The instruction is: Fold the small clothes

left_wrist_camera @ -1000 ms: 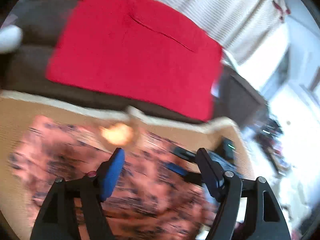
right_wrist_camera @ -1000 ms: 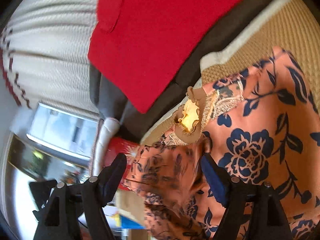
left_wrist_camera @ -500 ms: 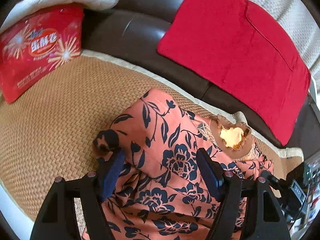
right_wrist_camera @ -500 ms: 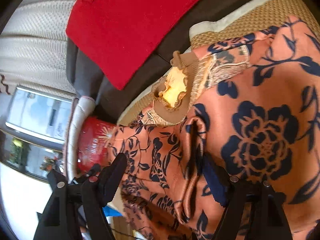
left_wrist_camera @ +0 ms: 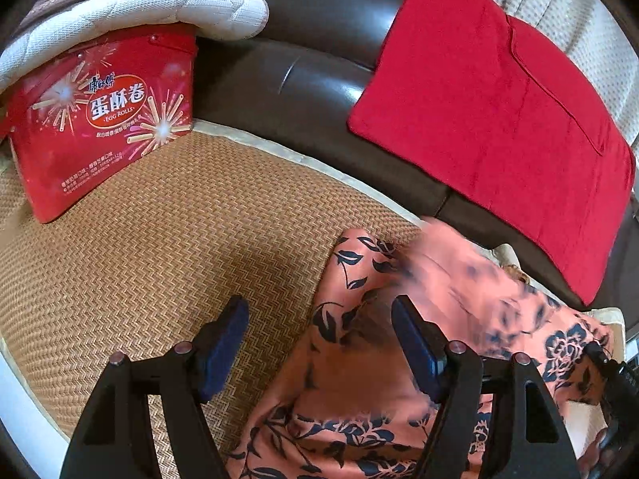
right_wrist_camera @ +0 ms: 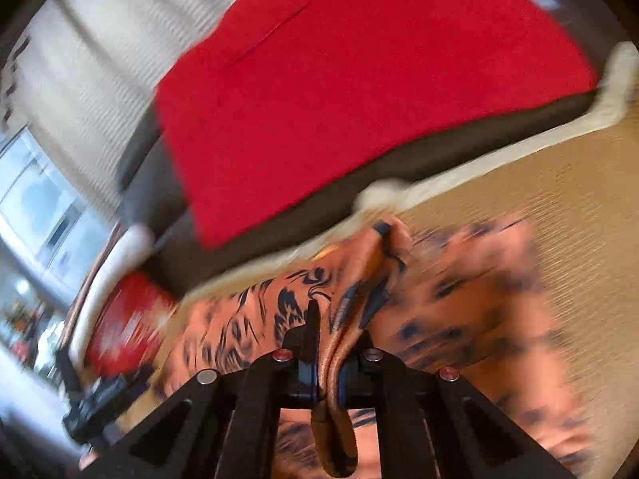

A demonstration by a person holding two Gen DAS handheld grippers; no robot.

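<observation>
Reading "EGG ROLLS": red box (left_wrist_camera: pixel 100 119)

A home living room: a dark leather sofa (left_wrist_camera: pixel 319 80) topped with a woven mat (left_wrist_camera: pixel 159 259), a red cushion (left_wrist_camera: pixel 499 119), a gift box of egg rolls (left_wrist_camera: pixel 104 127), and pale curtains (right_wrist_camera: pixel 100 60) by a window (right_wrist_camera: pixel 44 203).

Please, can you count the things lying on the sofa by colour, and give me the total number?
Red: 2, the red cloth and the egg roll box.
Orange with dark blue flowers: 1, the floral garment.
White: 1, the quilted cushion on top of the box.
Tan: 1, the woven mat.
Total: 5
</observation>
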